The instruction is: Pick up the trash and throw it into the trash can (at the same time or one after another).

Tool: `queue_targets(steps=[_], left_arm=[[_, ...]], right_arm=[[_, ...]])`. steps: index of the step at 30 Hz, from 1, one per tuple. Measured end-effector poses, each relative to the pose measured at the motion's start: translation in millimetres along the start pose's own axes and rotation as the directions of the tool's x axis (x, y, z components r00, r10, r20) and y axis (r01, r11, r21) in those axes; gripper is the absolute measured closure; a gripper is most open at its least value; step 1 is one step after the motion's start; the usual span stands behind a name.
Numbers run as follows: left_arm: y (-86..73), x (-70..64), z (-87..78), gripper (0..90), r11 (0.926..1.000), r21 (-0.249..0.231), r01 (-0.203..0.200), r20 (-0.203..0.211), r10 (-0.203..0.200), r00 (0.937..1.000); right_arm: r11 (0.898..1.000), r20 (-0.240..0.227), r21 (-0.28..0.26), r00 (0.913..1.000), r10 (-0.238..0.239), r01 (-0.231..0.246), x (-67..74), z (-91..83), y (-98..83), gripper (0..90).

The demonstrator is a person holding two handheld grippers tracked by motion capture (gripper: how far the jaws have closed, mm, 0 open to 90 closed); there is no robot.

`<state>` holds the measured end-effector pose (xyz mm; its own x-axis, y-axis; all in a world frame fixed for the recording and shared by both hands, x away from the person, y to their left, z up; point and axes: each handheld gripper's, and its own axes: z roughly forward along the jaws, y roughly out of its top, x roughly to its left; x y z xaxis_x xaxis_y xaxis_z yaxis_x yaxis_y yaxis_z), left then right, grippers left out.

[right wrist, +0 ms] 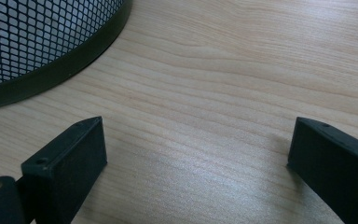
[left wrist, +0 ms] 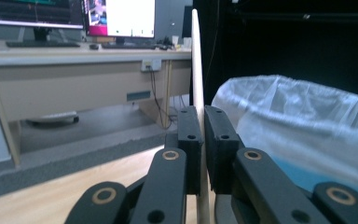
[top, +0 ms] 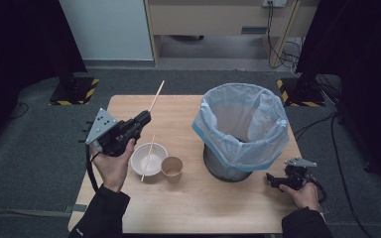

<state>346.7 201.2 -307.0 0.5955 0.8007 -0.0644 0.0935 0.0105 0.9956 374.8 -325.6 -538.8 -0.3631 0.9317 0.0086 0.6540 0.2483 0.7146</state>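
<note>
My left gripper (top: 144, 118) is raised over the left part of the wooden table (top: 198, 208) and is shut on a wooden chopstick (top: 156, 96) that sticks out past its jaws. In the left gripper view the chopstick (left wrist: 197, 60) stands upright, pinched between the two pads. A second chopstick (top: 147, 157) lies across a small white bowl (top: 149, 159), with a brown paper cup (top: 171, 169) beside it. A mesh waste bin lined with a pale plastic bag (top: 241, 126) stands at the right. My right gripper (top: 272, 181) rests low on the table beside the bin (right wrist: 42, 51), jaws wide apart with nothing between them.
Past the table's far edge there is grey floor, a beige desk (left wrist: 74, 74) with monitors on it, and cables. Black stands with yellow-striped bases (top: 74, 91) flank the table. Bare wood lies in front of the bowl and cup.
</note>
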Motion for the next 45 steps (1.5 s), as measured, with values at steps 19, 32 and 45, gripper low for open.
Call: queue_targets(steps=[19, 32, 45], left_arm=[[48.9, -37.6, 40.5, 85.4, 0.9947, -0.087, -0.053, 0.083, 0.061, 0.9947], [61.9, -69.4, 77.0, 85.3, 0.9924, -0.110, -0.055, 0.152, 0.072, 0.9857], [70.2, -95.5, 110.4, 85.4, 0.9906, -0.119, -0.069, 0.203, 0.092, 0.9750]], right_arm=[[1.000, -0.002, 0.001, 1.0000, -0.002, 0.002, 0.1, 0.2, 0.0, 4.0], [1.000, -0.001, 0.000, 1.0000, 0.001, -0.001, 0.3, 0.3, 0.1, 4.0], [1.000, -0.001, -0.003, 1.0000, -0.003, 0.003, 0.0, 0.5, 0.1, 4.0]])
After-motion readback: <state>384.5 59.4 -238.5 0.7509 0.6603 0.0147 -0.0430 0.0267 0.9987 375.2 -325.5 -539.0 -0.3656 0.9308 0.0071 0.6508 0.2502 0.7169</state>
